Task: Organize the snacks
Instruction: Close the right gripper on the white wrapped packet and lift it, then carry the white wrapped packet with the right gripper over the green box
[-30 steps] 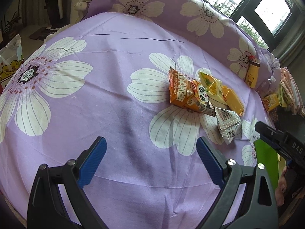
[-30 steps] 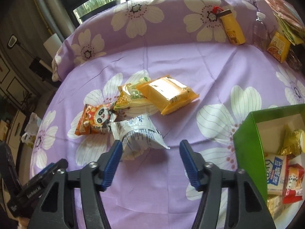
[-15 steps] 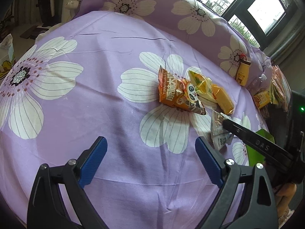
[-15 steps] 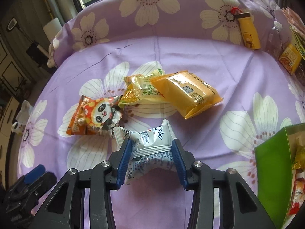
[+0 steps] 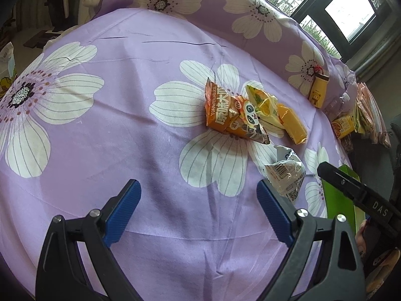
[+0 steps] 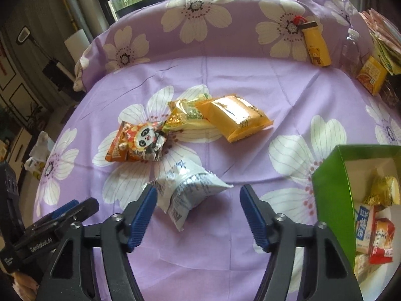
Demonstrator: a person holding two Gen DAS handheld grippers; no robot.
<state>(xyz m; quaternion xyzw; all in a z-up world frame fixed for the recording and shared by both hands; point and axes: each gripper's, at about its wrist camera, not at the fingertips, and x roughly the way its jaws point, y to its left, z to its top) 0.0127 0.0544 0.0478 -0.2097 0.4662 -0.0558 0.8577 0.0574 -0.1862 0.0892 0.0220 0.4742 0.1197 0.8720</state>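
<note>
Purple flowered sheet [image 6: 250,80] under snack packets [image 6: 233,118], green box [image 6: 328,190]

Right gripper [image 6: 198,213] jaws apart, just been opening; white packet [image 6: 190,190] lies between them on the purple cloth [image 6: 250,87], left pad [image 6: 141,215] at its edge. Panda bag [image 6: 137,143], yellow packs [image 6: 233,118] beyond. Green box [image 6: 330,190] at right edge holds snacks.

Left gripper [image 5: 198,210] angled downward, jaws spread wide, nothing between the blue pads [image 5: 122,209]. Right gripper [image 6: 198,212] likewise tilted down, jaws just reopened, pads apart, gripping nothing. Right gripper's black finger [image 5: 351,188] showing just to the right of the left tongs.
</note>
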